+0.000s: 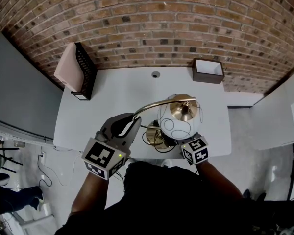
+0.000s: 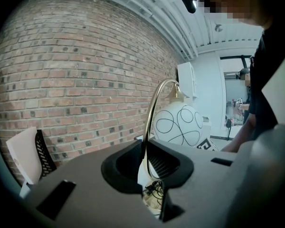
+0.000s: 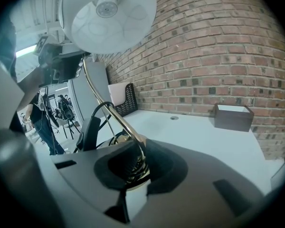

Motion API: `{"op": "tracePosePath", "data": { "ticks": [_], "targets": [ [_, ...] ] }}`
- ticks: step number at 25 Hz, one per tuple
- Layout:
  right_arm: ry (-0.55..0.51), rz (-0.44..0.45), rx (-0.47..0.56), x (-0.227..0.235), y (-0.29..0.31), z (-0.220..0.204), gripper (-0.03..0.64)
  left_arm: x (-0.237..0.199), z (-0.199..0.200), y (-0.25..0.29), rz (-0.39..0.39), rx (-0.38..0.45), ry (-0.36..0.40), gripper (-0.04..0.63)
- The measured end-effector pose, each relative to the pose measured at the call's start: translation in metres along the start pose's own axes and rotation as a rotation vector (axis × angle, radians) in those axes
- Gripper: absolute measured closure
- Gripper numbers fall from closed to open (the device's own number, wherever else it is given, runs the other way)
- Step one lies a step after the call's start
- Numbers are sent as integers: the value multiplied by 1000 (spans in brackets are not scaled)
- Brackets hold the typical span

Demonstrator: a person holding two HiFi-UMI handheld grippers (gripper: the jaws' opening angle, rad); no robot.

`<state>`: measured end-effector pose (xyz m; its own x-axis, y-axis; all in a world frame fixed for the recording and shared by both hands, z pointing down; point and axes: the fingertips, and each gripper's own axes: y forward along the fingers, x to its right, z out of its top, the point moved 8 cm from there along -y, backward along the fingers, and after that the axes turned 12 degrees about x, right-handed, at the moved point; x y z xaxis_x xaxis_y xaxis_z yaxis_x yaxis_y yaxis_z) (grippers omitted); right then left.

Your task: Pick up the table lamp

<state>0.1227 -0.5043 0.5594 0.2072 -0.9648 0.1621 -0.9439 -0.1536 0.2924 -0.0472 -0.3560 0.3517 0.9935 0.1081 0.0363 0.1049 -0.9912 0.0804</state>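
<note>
The table lamp has a white globe shade (image 1: 180, 117) with black looping lines, a thin arched brass stem (image 1: 154, 105) and a round brass base (image 1: 154, 134) with a coiled black cord, near the white table's front edge. My left gripper (image 1: 133, 120) is shut on the stem (image 2: 149, 122) partway up the arch, with the globe (image 2: 178, 124) just beyond. My right gripper (image 3: 135, 164) is shut on the stem's lower end (image 3: 107, 106) just above the base, with the shade (image 3: 109, 15) overhead. In the head view the globe hides its jaws. I cannot tell whether the base touches the table.
A black mesh file holder (image 1: 83, 71) with a pale folder stands at the white table's (image 1: 112, 94) back left. A dark brown open box (image 1: 208, 71) sits at the back right by the brick wall. A cable hole (image 1: 156, 74) lies between them. People stand far off (image 3: 40, 118).
</note>
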Motion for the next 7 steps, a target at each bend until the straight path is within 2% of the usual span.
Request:
{"op": "tracePosePath", "data": {
  "ticks": [7],
  "targets": [
    [1,-2,-2,2,1,-2,560,-1,-3,1,-4,-2,3,552]
  ]
}}
